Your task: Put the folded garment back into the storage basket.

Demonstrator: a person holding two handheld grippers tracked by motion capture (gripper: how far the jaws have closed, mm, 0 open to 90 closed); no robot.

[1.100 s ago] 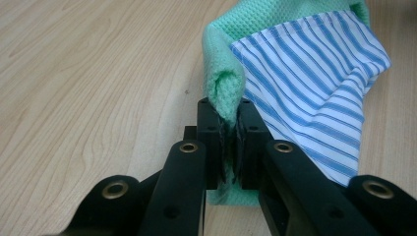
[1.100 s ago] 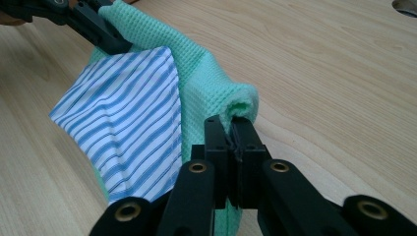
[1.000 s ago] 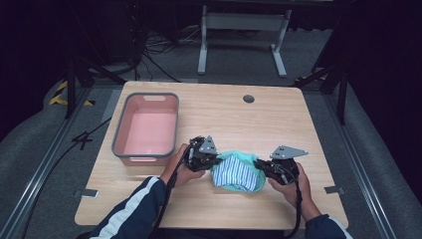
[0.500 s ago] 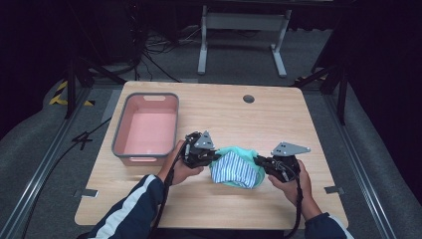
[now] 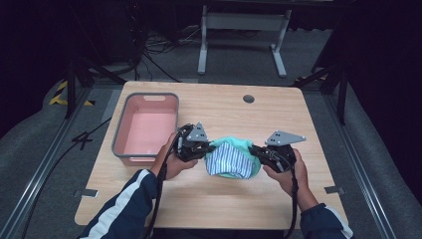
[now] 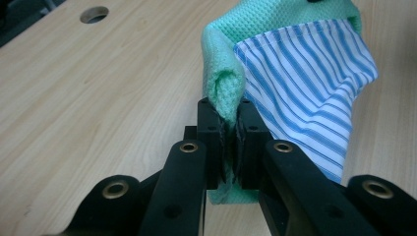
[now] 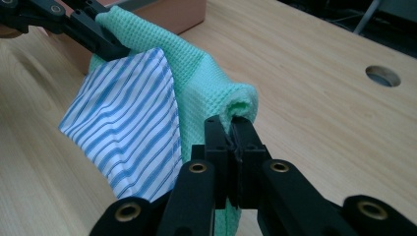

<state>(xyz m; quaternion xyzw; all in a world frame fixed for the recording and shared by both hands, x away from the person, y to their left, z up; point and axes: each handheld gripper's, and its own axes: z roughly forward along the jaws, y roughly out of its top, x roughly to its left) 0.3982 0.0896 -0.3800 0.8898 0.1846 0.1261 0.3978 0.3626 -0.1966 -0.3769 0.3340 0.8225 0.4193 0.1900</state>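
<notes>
On the wooden table [image 5: 219, 199], taking the cloth as the landmark, things run as follows from left to right. Well to the left of the cloth sits a pink bin [image 5: 147, 127] with a grey rim, near the table's left edge and with its inside bare. Just beside the cloth on that side is the left gripper [image 5: 200, 148], held in the person's left hand [image 5: 171, 160], whose dark sleeve has white stripes. In the left gripper view its jaws are pressed together on a rolled fold of the green cloth [image 6: 223, 93], the waffle-weave fabric bulging above the pinch.

The green cloth [image 5: 234, 157] hangs between the two grippers, near the middle of the table toward the person's side. Lying against its front is a blue-and-white striped cloth [image 5: 228, 158], which droops to a point in both gripper views.

At the cloth's right end is the right gripper [image 5: 258, 152], held in the right hand [image 5: 286, 172], with its grey three-cornered plate on top. In the right gripper view its jaws are clamped tight on another bunched fold of the green cloth [image 7: 238, 105].

Beyond the cloth, toward the far edge of the table, is a round hole [image 5: 249, 98].
</notes>
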